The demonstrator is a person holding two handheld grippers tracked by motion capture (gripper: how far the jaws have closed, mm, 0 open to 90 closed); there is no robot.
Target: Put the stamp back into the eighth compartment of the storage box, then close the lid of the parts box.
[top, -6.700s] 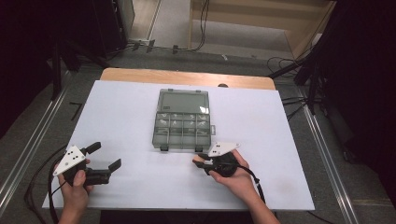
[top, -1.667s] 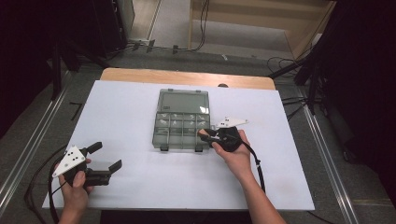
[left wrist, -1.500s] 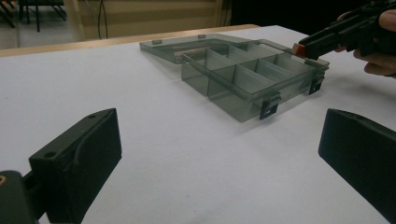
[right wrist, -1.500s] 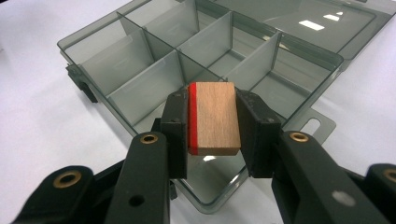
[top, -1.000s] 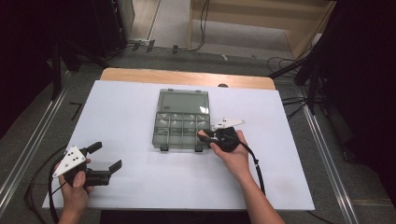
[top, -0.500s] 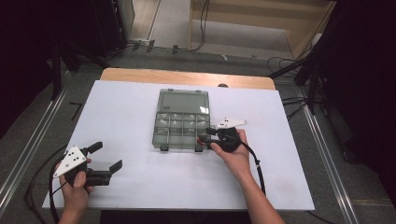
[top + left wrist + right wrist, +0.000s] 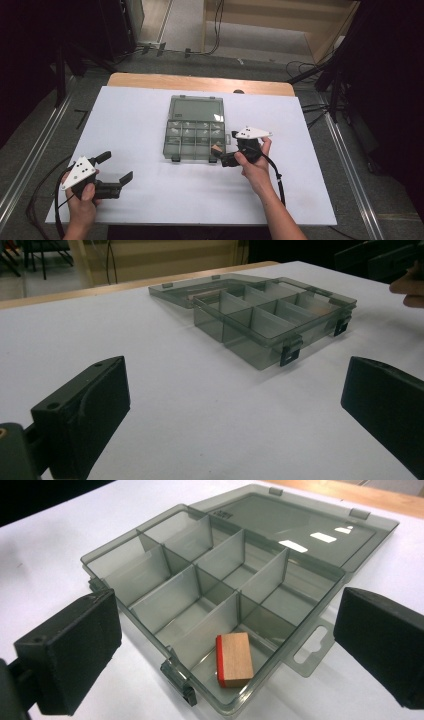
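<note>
Pretty dim room overall, with most of the light landing on the white surface (image 7: pixel 150 115), which has a light wooden edge (image 7: pixel 200 82) showing along its far side. The floor (image 7: pixel 180 30) behind it is grey, with black cables (image 7: pixel 217 20) trailing across it. There's pale wooden furniture (image 7: pixel 280 20) at the back, and dark stands (image 7: pixel 60 65) off in the shadows on both sides. Metal rails (image 7: pixel 350 170) run along the floor on each side of the surface.
</note>
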